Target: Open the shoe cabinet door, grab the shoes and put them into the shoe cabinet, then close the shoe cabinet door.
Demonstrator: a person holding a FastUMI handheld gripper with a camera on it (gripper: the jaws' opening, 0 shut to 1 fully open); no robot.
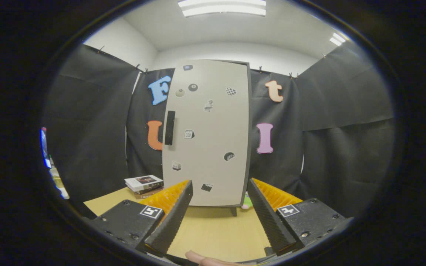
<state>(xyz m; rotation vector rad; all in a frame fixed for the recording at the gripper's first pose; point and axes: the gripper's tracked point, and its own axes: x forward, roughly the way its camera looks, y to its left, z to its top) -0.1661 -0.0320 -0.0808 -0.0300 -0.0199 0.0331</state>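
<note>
A shoe cabinet (pixel 207 133) is standing on a wooden table (pixel 213 229), its pale door (pixel 213 111) lying shut with the dark handle (pixel 169 127) toward a stack of books (pixel 144 183). The gripper (pixel 218 195) is hovering before it, fingers spread wide and holding nothing. Shoes are not identifiable, so the scene is fitting either an unopened cabinet or one already loaded and closed.

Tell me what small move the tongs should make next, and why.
Probably pan around to find the shoes: the cabinet door is shut and the tongs hang open, short of its handle, which fits either shoes waiting outside or already stowed.
</note>
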